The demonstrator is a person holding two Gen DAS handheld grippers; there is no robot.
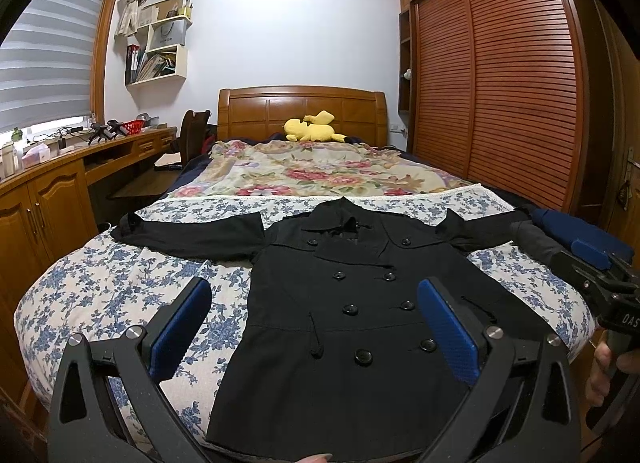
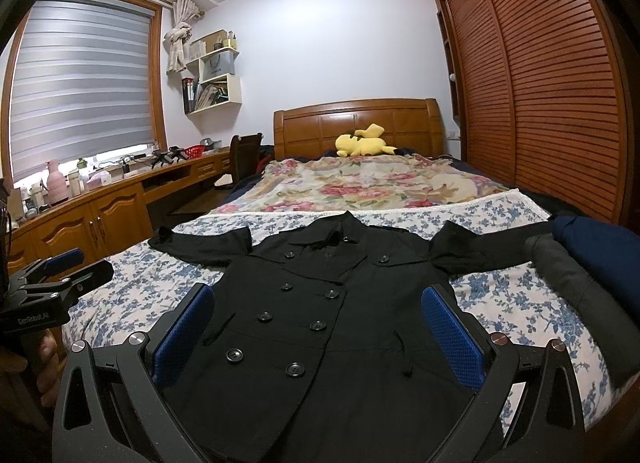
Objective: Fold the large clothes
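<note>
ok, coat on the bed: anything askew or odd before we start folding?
Nothing damaged. The black coat lies face up, buttoned, sleeves spread. Its right-hand sleeve runs up against a dark pile of clothes at the bed edge, which could snag. Both grippers, left and right, hover open.

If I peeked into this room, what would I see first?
A big black coat lies spread flat, buttons up, on the blue-flowered sheet at the near end of the bed, both sleeves stretched out sideways. Far back by the wooden headboard lies a bright yellow plush toy. Up close, the left claw and the right claw hover open above the coat.
</note>
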